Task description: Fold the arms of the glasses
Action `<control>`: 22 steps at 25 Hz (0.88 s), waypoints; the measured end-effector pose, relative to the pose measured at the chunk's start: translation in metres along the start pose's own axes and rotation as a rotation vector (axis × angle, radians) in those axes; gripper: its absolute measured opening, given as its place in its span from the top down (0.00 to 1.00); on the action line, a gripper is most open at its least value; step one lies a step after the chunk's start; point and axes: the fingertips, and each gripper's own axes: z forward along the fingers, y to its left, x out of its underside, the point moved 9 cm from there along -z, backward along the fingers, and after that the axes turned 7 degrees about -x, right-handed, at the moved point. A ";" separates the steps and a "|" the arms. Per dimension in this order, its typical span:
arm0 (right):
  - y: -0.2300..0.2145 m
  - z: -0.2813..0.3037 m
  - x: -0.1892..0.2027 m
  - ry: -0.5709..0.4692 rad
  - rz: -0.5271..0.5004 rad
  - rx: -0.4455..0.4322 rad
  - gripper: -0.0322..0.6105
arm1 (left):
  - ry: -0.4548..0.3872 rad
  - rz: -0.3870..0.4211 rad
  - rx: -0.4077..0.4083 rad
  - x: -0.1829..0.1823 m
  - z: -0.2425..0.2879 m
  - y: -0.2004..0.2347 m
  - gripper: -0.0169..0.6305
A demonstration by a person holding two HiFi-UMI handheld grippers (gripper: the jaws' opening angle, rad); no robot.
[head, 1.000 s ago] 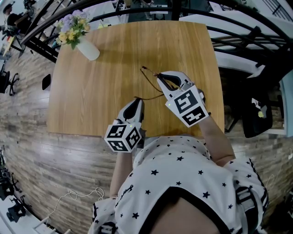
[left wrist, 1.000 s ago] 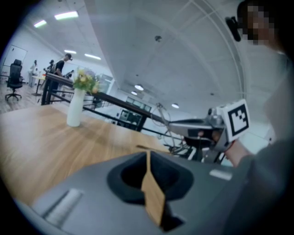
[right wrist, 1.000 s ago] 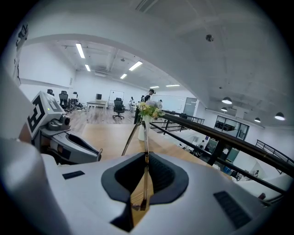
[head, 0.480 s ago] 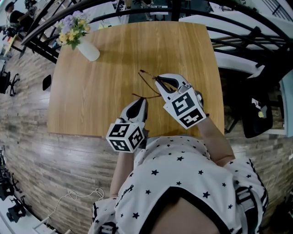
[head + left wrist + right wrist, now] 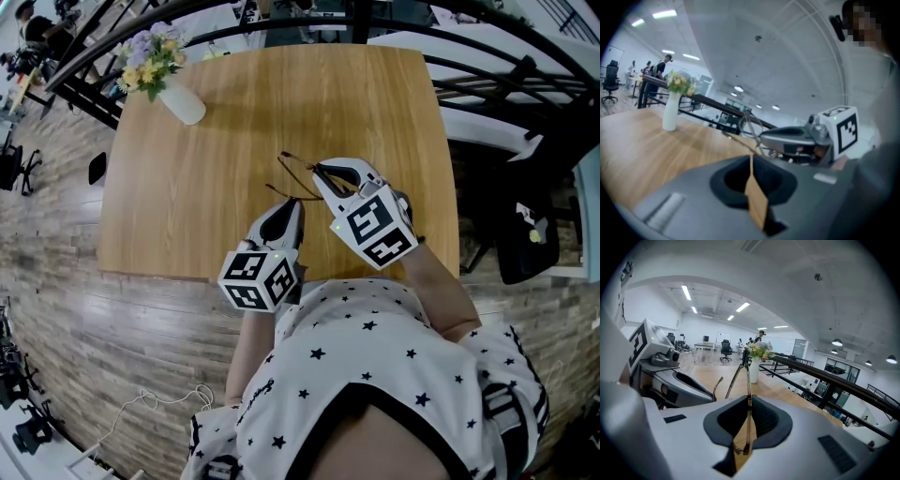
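- Glasses (image 5: 296,161): held over the table's (image 5: 187,178) near edge, between both grippers.
- Right gripper (image 5: 323,171): jaws pressed tight on the thin frame.
- Left gripper (image 5: 292,206): jaws have just been closing and now nip one glasses arm (image 5: 279,191).
- Step: first arm fold, seemingly about to begin.
- Next: swing that arm inward behind the lenses, gently, with the frame kept steady.

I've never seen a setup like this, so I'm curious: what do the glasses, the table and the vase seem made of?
The glasses: probably thin metal wire, brownish-gold, judging by the very slim rims and arms.
The table: wood or wood-look laminate, matt, with light grain lines.
The vase: plain white and smooth, ceramic or plastic; the look leaves it open.
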 end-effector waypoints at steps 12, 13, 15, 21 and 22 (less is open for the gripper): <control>0.010 0.002 0.000 0.004 -0.007 -0.034 0.92 | -0.011 0.002 -0.002 -0.003 0.002 -0.002 0.94; 0.010 0.002 0.000 0.005 -0.008 -0.035 0.92 | -0.012 0.004 -0.001 -0.004 0.002 -0.003 0.94; 0.011 0.001 -0.001 0.006 -0.008 -0.034 0.92 | -0.012 0.006 0.001 -0.004 0.003 -0.005 0.94; 0.011 0.001 -0.001 0.004 -0.005 -0.035 0.92 | -0.011 0.006 0.001 -0.004 0.004 -0.004 0.94; 0.011 0.001 0.000 0.004 -0.005 -0.036 0.92 | -0.011 0.007 0.001 -0.004 0.004 -0.005 0.94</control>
